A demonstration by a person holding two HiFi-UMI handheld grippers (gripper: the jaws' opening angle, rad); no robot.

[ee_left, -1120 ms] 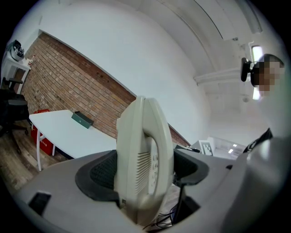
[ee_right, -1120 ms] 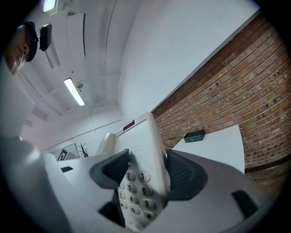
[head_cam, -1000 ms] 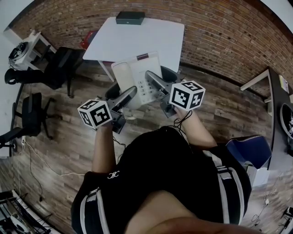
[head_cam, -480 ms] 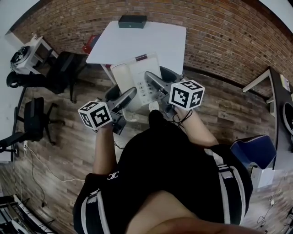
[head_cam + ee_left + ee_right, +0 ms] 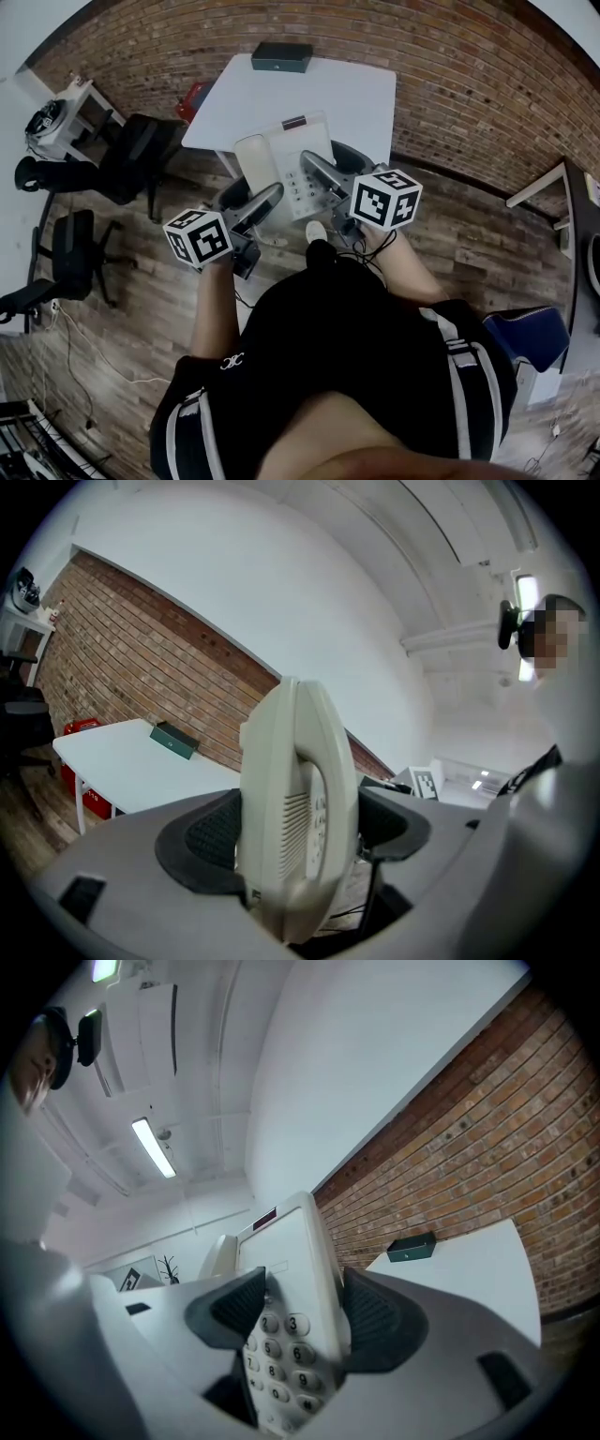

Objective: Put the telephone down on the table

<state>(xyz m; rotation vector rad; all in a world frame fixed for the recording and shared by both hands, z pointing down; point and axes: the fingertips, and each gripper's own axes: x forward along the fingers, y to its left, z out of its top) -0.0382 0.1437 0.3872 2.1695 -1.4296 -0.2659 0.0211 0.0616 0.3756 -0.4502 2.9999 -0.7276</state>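
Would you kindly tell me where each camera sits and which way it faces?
Head view: on the person's head, facing steeply down at telephone and white table; torso, arms, left tool, right tool show.
Left gripper view: on the left tool, facing along its jaws, shut on the telephone's handset side.
Right gripper view: on the right tool; jaws shut on the keypad side.
Shared: all show telephone, table, dark box.

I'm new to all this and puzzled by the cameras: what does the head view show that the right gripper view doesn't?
Only the head view: office chairs, the wooden floor, the person's forearms. Only the right gripper view: readable keypad digits, a ceiling light. Both: the right gripper clamped on the telephone, the white table, the dark box, the brick wall.
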